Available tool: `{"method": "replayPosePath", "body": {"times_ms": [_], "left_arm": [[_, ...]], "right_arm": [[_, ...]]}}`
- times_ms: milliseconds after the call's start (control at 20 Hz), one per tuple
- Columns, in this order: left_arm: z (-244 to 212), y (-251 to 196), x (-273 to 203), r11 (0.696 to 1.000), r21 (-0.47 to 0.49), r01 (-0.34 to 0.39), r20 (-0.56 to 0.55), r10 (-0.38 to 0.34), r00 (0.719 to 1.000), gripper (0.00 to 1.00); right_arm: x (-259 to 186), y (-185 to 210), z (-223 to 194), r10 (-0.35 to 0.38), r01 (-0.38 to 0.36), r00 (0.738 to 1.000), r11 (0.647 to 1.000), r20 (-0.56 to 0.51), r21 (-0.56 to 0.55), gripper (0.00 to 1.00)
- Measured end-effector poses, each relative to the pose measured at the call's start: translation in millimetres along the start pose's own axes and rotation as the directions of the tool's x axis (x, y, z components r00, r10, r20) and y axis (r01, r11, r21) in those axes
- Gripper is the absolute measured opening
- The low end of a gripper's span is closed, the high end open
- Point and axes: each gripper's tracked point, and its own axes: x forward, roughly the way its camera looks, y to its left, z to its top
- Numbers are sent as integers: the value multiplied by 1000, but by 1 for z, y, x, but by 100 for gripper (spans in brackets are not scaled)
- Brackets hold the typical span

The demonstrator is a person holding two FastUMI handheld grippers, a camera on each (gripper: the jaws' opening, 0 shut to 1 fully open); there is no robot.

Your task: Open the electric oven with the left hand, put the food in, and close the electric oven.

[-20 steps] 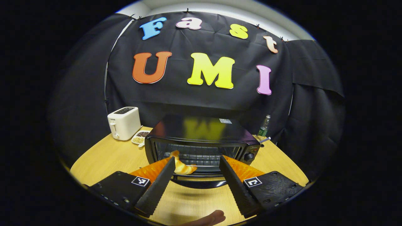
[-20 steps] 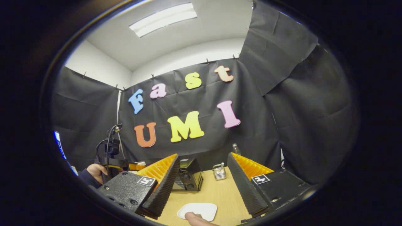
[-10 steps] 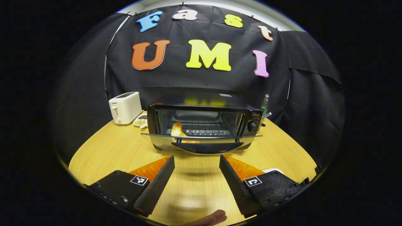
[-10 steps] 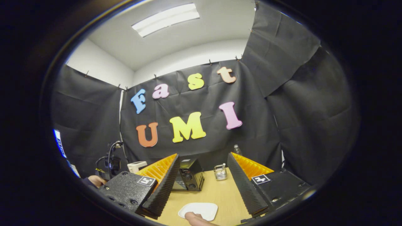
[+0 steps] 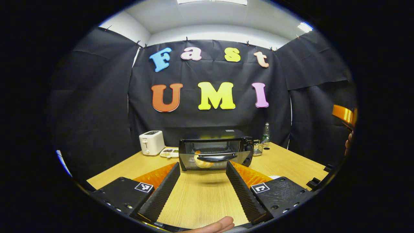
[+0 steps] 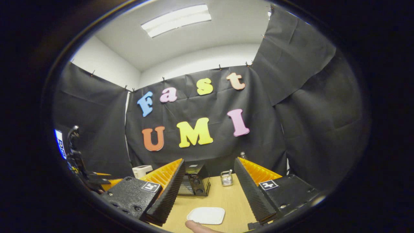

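On the wooden surface (image 5: 136, 165), going left to right, stand a white toaster (image 5: 151, 142), a small dish (image 5: 168, 152), then the electric oven (image 5: 216, 153) with its door up and the food (image 5: 200, 160) visible behind the glass, and a bottle (image 5: 266, 132) past it. The main risk, as a judgement, is the door not being fully latched: if so it could drop open again. The left hand-held gripper (image 5: 202, 186) is held wide open with nothing in it, the oven straight ahead and apart from its tips. The right hand-held gripper (image 6: 208, 187) is likewise spread and empty, above a bare white plate (image 6: 206, 215), the oven ahead to its left.
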Motion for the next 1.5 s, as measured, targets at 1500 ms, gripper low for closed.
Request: {"method": "replayPosePath", "body": {"times_ms": [1500], "left_arm": [[74, -42, -71, 999, -2, 50, 128, -49, 991, 94]], "right_arm": [[-22, 2, 9, 2, -9, 999, 989, -50, -145, 100]]}}
